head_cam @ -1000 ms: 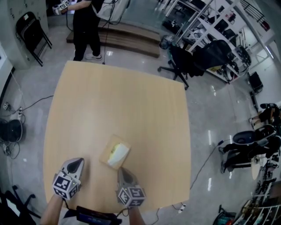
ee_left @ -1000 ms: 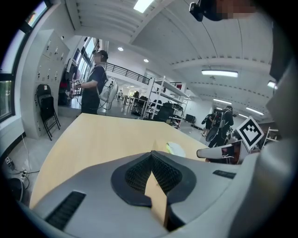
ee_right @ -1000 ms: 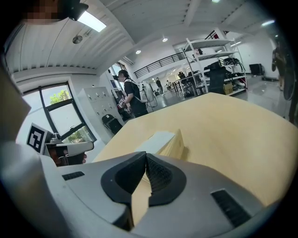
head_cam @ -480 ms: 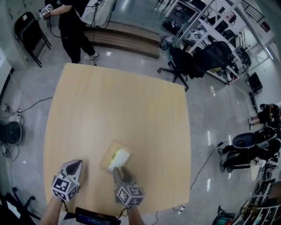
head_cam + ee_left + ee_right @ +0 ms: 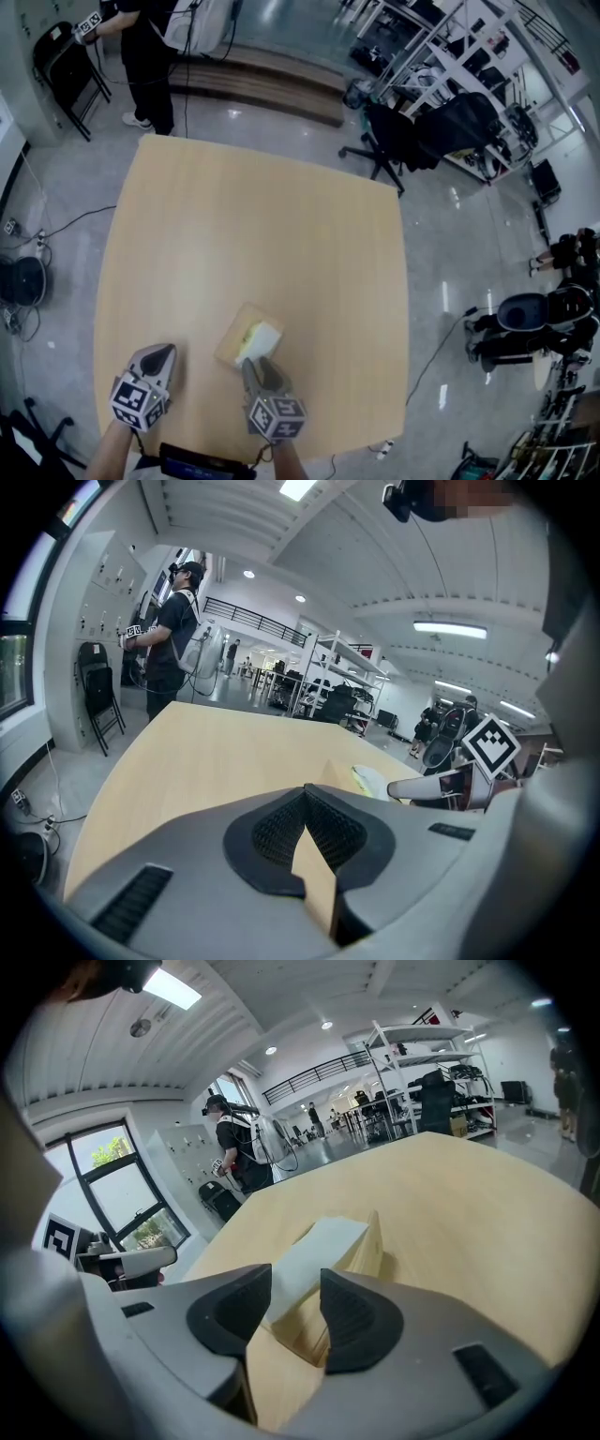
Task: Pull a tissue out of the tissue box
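Observation:
A light wooden tissue box (image 5: 232,330) lies on the table near its front edge, and a white tissue (image 5: 260,336) sticks out of its top. My right gripper (image 5: 252,362) is at the box's near end. In the right gripper view this gripper (image 5: 295,1281) stands open, and the tissue (image 5: 319,1244) reaches down between the two pads without either pressing on it. My left gripper (image 5: 166,350) hovers over bare table to the left of the box. Its pads (image 5: 281,829) meet at the tips with nothing in them. The box (image 5: 339,776) shows beyond it.
The wide wooden table (image 5: 253,206) stretches away beyond the box. A person (image 5: 141,47) stands past its far left corner by a folding chair (image 5: 64,66). A black office chair (image 5: 394,131) stands off the far right corner. The front edge runs just under my hands.
My right gripper has opened and moved slightly left and forward to the box, so the tissue now sits between its jaws. The left gripper kept still. The person at the back walked left.

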`<action>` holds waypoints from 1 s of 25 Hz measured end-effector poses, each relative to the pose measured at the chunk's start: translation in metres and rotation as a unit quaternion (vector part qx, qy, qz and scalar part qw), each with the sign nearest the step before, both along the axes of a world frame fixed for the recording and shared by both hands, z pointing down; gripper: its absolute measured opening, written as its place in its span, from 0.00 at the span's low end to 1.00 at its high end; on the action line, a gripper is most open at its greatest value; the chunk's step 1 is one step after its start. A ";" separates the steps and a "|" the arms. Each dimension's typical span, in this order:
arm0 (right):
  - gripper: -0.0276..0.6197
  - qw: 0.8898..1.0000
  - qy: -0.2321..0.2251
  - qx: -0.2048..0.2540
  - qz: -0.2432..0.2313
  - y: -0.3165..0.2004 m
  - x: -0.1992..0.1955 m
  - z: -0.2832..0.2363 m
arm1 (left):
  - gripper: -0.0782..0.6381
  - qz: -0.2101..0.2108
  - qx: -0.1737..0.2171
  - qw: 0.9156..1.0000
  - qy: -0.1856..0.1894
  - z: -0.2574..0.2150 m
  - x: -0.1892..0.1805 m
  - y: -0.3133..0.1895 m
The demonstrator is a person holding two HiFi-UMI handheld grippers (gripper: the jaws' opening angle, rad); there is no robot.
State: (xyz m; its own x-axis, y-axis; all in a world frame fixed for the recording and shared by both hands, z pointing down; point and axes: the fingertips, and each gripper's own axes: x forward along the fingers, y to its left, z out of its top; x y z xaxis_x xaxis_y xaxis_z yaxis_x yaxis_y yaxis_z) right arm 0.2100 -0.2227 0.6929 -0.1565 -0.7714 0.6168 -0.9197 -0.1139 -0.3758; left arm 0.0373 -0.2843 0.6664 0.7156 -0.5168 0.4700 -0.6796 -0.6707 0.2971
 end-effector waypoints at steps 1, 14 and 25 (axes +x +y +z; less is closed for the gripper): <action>0.29 1.000 0.006 -0.002 -0.001 -0.001 0.002 0.000 | 0.12 -0.001 -0.001 1.000 0.000 0.000 0.000 -0.001; 0.05 0.999 0.038 -0.014 0.006 0.002 0.006 0.001 | 0.12 -0.005 -0.001 1.000 0.003 -0.002 -0.004 -0.002; 0.05 0.999 0.047 -0.001 0.012 0.005 0.007 -0.004 | 0.12 -0.003 0.008 1.000 0.010 -0.005 -0.003 0.002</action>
State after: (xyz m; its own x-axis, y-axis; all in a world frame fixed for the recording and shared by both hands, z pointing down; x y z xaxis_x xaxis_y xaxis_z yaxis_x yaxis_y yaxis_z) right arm 0.2173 -0.2181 0.6887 -0.0794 -0.7726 0.6299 -0.9482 -0.1366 -0.2870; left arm 0.0341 -0.2826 0.6617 0.7210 -0.5287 0.4479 -0.6782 -0.6711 0.2995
